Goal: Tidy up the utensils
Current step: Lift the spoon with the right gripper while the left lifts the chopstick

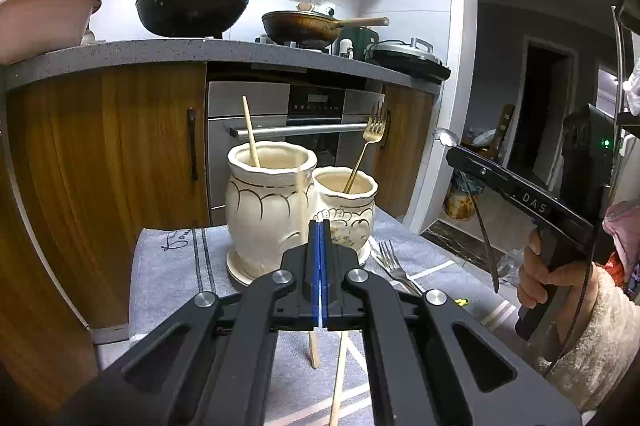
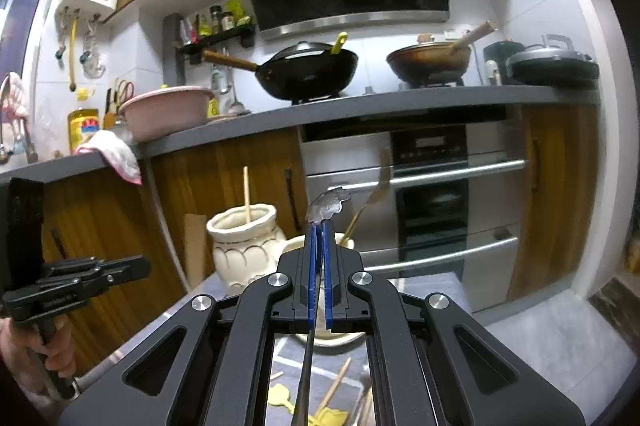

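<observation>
Dim warm light, fisheye-bent edges, slight blur

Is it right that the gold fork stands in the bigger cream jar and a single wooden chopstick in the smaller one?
Not quite: they are swapped. The left wrist view shows the gold fork standing in the smaller cream jar and the single wooden chopstick in the bigger jar.

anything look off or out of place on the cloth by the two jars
Yes: a silver fork lies loose on the grey cloth beside the smaller jar, and a wooden chopstick lies flat nearer the camera, neither in a jar.
</observation>
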A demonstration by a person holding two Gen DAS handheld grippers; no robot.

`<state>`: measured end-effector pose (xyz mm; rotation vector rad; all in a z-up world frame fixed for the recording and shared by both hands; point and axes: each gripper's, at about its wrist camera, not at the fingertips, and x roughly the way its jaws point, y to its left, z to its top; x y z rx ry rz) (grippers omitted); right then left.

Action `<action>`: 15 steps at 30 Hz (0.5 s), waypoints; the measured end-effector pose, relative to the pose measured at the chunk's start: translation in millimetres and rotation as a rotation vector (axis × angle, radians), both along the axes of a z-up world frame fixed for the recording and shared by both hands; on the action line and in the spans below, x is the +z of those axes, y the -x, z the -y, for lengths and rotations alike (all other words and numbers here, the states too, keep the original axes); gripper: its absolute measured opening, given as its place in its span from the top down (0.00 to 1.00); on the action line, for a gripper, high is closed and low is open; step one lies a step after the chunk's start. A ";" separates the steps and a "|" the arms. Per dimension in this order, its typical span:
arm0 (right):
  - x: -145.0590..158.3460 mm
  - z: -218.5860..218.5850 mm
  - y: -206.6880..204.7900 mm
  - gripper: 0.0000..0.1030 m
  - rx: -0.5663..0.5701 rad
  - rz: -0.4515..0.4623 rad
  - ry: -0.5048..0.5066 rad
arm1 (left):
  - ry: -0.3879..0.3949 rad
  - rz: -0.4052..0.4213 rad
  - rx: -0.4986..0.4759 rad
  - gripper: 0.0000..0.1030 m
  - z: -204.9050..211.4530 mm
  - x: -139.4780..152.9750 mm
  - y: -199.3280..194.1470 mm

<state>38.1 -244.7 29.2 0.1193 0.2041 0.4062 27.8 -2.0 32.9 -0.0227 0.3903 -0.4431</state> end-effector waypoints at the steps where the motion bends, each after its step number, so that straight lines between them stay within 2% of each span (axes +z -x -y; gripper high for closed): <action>1: -0.4 -1.7 -0.5 0.96 0.002 -0.001 0.004 | -0.003 -0.006 -0.001 1.00 -0.9 -1.3 -1.9; 9: -3.2 -6.1 -2.6 0.96 0.002 -0.010 0.019 | -0.084 -0.227 -0.025 0.97 16.9 -35.8 -44.3; 10: -4.0 -5.9 -2.9 0.96 0.002 -0.014 0.020 | -0.116 -0.245 -0.031 0.94 23.0 -40.9 -47.3; 12: -5.6 -2.6 -4.1 0.96 -0.002 -0.020 0.020 | -0.165 -0.255 -0.029 0.80 31.6 -47.8 -50.2; 14: -6.2 1.1 -5.6 0.96 -0.003 -0.027 0.014 | -0.205 -0.230 -0.006 0.72 38.9 -49.7 -52.8; 15: -6.5 2.4 -5.9 0.96 -0.005 -0.029 0.011 | -0.217 -0.220 0.001 0.71 40.8 -49.9 -53.4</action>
